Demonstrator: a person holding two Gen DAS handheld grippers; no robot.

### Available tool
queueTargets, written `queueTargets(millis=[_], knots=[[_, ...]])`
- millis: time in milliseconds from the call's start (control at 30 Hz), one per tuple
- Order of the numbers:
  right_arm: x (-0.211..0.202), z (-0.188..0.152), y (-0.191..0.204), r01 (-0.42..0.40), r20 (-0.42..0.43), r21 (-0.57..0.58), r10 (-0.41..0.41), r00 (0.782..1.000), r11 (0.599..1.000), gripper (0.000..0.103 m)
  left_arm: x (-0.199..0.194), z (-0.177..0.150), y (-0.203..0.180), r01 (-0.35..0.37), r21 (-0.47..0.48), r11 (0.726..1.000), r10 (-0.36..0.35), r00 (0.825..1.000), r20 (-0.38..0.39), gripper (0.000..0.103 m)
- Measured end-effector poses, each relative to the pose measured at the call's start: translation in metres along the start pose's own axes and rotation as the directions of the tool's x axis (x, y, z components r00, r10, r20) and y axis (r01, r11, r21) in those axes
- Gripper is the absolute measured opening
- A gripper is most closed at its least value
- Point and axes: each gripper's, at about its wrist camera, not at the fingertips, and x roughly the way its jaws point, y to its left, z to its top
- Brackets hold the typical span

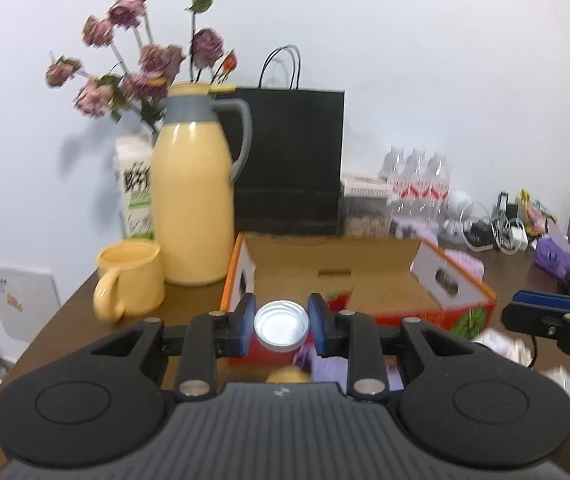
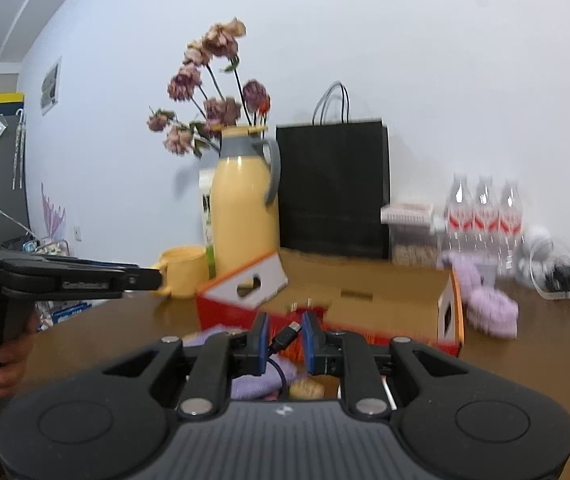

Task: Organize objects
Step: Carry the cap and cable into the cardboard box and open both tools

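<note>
The lid point(image 1: 281, 325) is sitting pinched by its rim between the left gripper's point(image 1: 281, 322) pads, above the near edge of the open box point(image 1: 385, 276). It is looking light, stiff and slick, so a rim grip suits it. The right gripper point(image 2: 283, 338) is pinching a limp cable point(image 2: 285, 336) near its plug, jaws nearly together, also before the box.

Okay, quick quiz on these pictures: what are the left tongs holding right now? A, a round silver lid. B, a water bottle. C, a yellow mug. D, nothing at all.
A: in the left wrist view the left tongs are closed on a round silver lid, with a blue pad pressed against each side of it, while the yellow mug stands apart on the table.
</note>
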Motion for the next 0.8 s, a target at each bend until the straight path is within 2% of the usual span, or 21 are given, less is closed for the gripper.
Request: queueTargets(millis=[200, 333, 433, 600, 800], knots=[[0.034, 0.031, -0.015, 0.027, 0.05, -0.021, -0.026, 0.998, 0.999, 0.016, 0.034, 0.034, -0.021, 0.02, 0.016, 1.0, -0.021, 0.997, 0.07, 0.029], [0.071, 0.048, -0.031, 0.072, 0.035, 0.002, -0.072, 0.997, 0.997, 0.016, 0.063, 0.049, -0.031, 0.022, 0.005, 1.0, -0.022, 0.996, 0.087, 0.029], [0.1, 0.051, -0.046, 0.113, -0.005, 0.035, -0.113, 0.994, 0.993, 0.016, 0.089, 0.056, -0.032, 0.019, -0.025, 1.0, -0.017, 0.998, 0.067, 0.029], [0.138, 0.04, -0.064, 0.171, -0.069, 0.057, -0.167, 0.984, 0.984, 0.016, 0.138, 0.052, -0.027, -0.008, -0.037, 0.999, 0.008, 1.0, -0.023, 0.029], [0.164, 0.023, -0.069, 0.199, -0.141, 0.055, -0.19, 0.972, 0.978, 0.016, 0.17, 0.04, -0.022, -0.032, -0.035, 0.999, 0.028, 0.993, -0.11, 0.029]])
